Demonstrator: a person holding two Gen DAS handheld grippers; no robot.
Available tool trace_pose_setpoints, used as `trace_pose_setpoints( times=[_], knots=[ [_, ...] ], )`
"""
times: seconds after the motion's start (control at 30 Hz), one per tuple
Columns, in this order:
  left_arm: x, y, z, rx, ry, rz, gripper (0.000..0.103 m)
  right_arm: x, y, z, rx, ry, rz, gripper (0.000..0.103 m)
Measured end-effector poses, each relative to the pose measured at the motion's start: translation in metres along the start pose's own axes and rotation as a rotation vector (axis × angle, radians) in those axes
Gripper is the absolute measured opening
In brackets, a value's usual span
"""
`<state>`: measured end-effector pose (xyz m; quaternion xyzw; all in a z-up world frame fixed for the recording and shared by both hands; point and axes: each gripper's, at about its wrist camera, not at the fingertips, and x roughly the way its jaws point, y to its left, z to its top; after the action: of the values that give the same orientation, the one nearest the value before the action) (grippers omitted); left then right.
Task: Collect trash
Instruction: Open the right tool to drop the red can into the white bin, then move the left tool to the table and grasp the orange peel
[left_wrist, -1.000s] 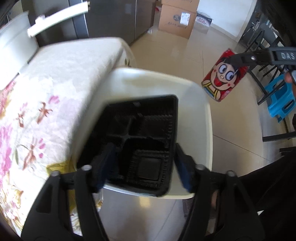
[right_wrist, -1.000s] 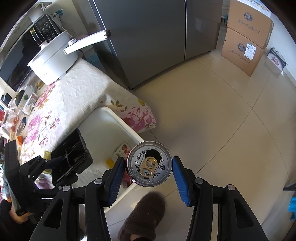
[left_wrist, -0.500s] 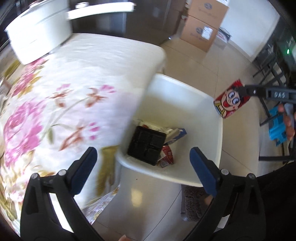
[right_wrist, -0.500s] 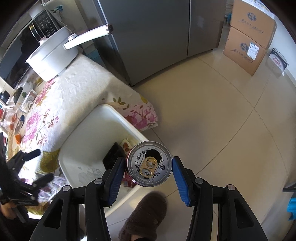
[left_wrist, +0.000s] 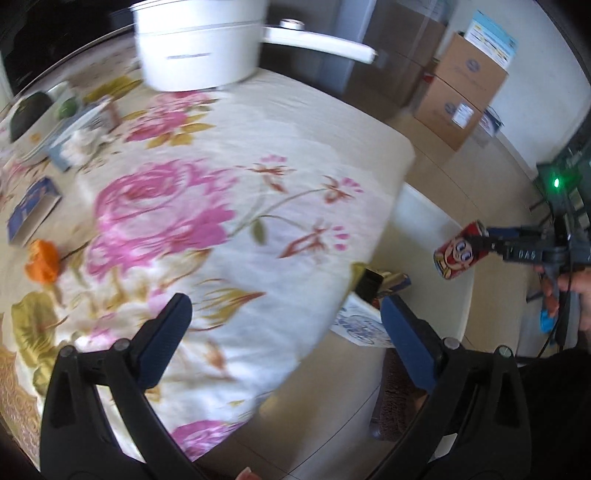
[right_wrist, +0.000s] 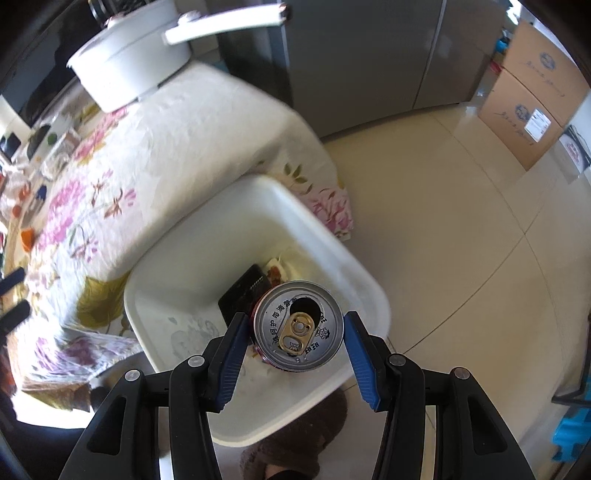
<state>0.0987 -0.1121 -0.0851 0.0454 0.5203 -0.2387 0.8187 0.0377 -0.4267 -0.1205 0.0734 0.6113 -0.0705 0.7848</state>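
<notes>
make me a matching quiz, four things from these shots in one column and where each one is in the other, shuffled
Things:
1. drink can
2. black plastic tray
3. white pot
4. orange scrap

Places:
A. lying inside the white bin
B. standing at the far end of the floral tablecloth
C. held between the right gripper fingers, above the bin
D. lying on the tablecloth, near its left edge in the left wrist view

Pairs: 1-C, 2-A, 3-B, 4-D
</notes>
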Motion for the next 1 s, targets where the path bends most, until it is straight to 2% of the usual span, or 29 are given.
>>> trace_pose_setpoints(
  times=[0.13,0.23,0.27,0.33,0.37,0.63,0.87,1.0],
  knots=[
    [-0.009,0.021,0.001,-0.058,-0.018,0.008,0.102,0.009,0.007,0.000,-0.001,0.038,-0.004,0.054],
    [-0.017,0.032,-0.001,-0.089,-0.031,0.014,0.102,0.012,0.011,0.001,0.021,0.064,0.029,0.055],
    [-0.020,0.035,-0.002,-0.098,-0.037,0.016,0.102,0.011,0.012,0.001,0.024,0.064,0.035,0.058],
    [-0.025,0.039,-0.004,-0.104,-0.048,0.023,0.102,0.005,0.017,0.003,0.025,0.043,0.042,0.075],
    [-0.029,0.042,-0.004,-0.103,-0.056,0.027,0.102,0.002,0.020,0.005,0.023,0.030,0.047,0.077],
    [-0.043,0.064,-0.010,-0.112,-0.079,0.074,0.102,-0.015,0.042,0.016,-0.009,-0.025,0.076,0.078],
    [-0.055,0.092,-0.015,-0.180,-0.089,0.100,0.102,-0.026,0.073,0.028,-0.057,-0.090,0.066,0.080],
    [-0.062,0.114,-0.018,-0.236,-0.100,0.124,0.102,-0.030,0.094,0.036,-0.077,-0.114,0.095,0.080]
  ],
)
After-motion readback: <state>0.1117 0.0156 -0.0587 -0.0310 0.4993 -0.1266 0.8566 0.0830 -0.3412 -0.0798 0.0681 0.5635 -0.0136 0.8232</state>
